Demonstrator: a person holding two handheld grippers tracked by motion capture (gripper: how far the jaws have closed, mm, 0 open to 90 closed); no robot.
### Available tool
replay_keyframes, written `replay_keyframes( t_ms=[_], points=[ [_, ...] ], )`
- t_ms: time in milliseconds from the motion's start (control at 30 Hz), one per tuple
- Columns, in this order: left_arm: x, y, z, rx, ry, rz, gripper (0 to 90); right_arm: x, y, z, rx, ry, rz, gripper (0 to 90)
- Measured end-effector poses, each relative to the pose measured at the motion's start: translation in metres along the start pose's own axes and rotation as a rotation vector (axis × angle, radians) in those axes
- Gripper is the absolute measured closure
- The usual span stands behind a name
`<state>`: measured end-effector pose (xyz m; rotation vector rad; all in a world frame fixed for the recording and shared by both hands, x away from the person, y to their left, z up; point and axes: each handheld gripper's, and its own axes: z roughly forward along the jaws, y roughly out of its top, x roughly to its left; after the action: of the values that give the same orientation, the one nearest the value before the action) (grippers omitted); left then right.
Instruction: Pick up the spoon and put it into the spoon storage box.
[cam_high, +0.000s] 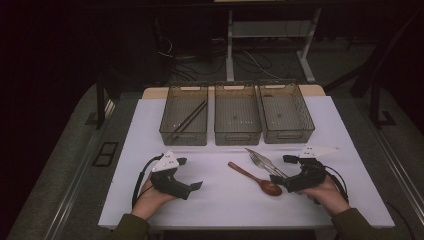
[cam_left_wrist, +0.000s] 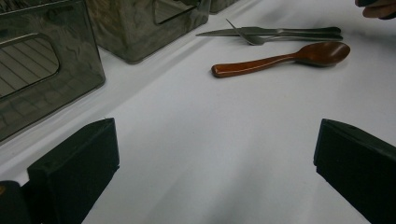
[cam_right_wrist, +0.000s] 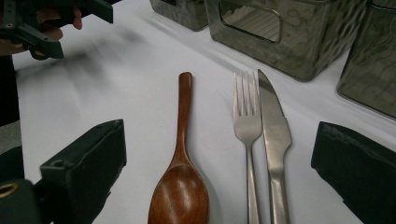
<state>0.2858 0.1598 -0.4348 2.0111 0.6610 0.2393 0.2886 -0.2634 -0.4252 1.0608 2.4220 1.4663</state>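
Sorting cutlery into bins, by the look of it; the pick-up is not yet made.

Left tongs (cam_high: 196, 186) rest near the tabletop's (cam_high: 150, 200) front-left, in the person's left hand (cam_high: 150, 196). Jaws spread wide, nothing between them, only bare white surface seen in the left gripper view.

Back edge, left to right: three clear bins. Left bin (cam_high: 184, 116) holds a pair of dark chopsticks (cam_high: 190, 120) lying slantwise. Middle bin (cam_high: 237, 115) and right bin (cam_high: 286, 113) look empty.

Front-centre of the tabletop: wooden spoon (cam_right_wrist: 181, 168), bowl toward the right tongs, handle pointing away. Just beside it, fork (cam_right_wrist: 247, 135) and knife (cam_right_wrist: 274, 140) lie side by side, touching or nearly so.

Right tongs (cam_high: 281, 183) sit at front-right in the right hand (cam_high: 327, 194), jaws wide apart, gripping nothing. In the right gripper view the spoon, fork and knife all lie between the two jaws.

Judgement: the approach step is in hand. The next move calls for settling on one piece, likely the spoon, which is nearest, narrowing onto its neck without catching the fork, then carrying it to an empty bin.
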Motion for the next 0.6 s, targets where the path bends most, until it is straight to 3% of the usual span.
replay_keyframes(
  t_ms=[600],
  points=[
    [-0.0013,-0.0008,-0.0014,0.004,0.006,-0.004,0.0,0.0061,-0.0091,0.0087,0.049,0.036,0.013,26.7]
  ],
)
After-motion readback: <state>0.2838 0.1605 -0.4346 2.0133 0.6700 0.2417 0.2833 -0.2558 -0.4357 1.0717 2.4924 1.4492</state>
